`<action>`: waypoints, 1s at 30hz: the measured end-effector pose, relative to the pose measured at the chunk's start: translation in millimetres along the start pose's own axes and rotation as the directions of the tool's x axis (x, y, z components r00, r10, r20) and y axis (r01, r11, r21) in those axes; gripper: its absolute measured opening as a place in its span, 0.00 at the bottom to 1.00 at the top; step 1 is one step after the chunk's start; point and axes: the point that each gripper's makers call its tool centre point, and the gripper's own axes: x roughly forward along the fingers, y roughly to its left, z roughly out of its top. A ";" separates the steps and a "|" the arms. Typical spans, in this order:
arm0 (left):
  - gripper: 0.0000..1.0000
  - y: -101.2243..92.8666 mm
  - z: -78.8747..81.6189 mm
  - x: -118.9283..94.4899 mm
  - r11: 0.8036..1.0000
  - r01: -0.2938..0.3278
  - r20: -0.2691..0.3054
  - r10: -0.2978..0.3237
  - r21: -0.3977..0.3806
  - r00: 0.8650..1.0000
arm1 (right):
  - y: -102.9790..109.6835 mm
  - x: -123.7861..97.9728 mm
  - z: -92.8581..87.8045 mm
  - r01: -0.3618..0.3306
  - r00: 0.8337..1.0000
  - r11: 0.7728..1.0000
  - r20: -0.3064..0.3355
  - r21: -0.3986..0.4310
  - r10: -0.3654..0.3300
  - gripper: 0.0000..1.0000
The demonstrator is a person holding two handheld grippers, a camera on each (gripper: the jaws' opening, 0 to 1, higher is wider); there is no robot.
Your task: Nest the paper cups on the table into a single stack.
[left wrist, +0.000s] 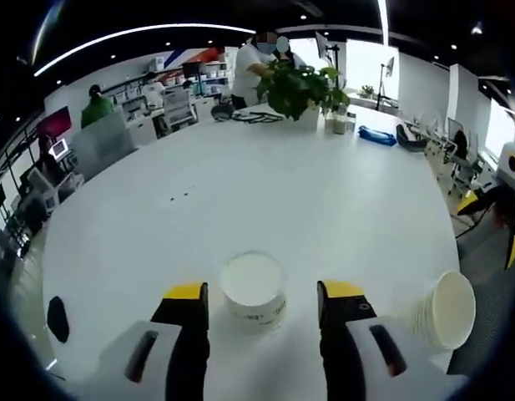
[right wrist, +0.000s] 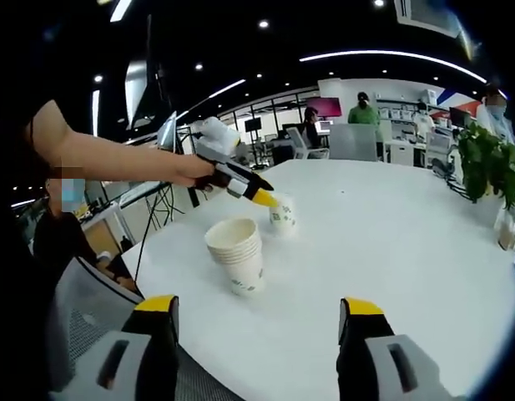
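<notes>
At the far end of the white table (left wrist: 340, 209) I saw a leafy potted plant (left wrist: 300, 88), with a small jar-like container (left wrist: 340, 124) just beside it. A coil of dark cable (left wrist: 255, 117) lay near the plant, and a blue object (left wrist: 377, 135) sat further along that edge. A person in a white top (left wrist: 250, 73) stood behind the plant. Another person in green (left wrist: 96, 109) stood further off, among desks and monitors. In the right gripper view I could make out a grey mesh chair back (right wrist: 86, 309) at the table's near edge.
</notes>
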 end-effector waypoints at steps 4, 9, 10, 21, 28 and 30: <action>0.49 -1.1 -6.1 6.4 1.000 0.002 -0.021 -0.002 -0.001 1.000 | -4.3 -1.3 -0.2 0.016 1.000 1.000 0.003 0.014 -0.016 0.78; 0.48 0.9 -7.2 17.4 1.000 0.006 -0.042 -0.007 -0.016 0.999 | -7.8 -1.9 -0.5 0.027 1.000 0.999 0.005 0.027 -0.027 0.78; 0.48 2.5 -6.8 18.9 1.000 0.003 -0.039 -0.004 -0.021 0.999 | -7.9 -1.6 -1.2 0.027 1.000 0.999 0.002 0.026 -0.027 0.77; 0.36 2.4 -1.6 22.5 1.000 0.018 -0.024 -0.018 -0.015 1.000 | -7.8 0.5 -5.0 0.030 0.999 0.999 -0.019 0.016 -0.029 0.77; 0.36 -0.4 -0.8 17.0 1.000 0.023 -0.027 -0.023 0.001 0.999 | -8.5 0.6 -5.0 0.031 0.999 0.999 -0.019 0.018 -0.031 0.76; 0.36 -1.9 2.7 12.4 1.000 0.022 -0.017 -0.022 0.004 1.000 | -8.4 0.4 -4.1 0.030 0.999 0.999 -0.015 0.023 -0.030 0.76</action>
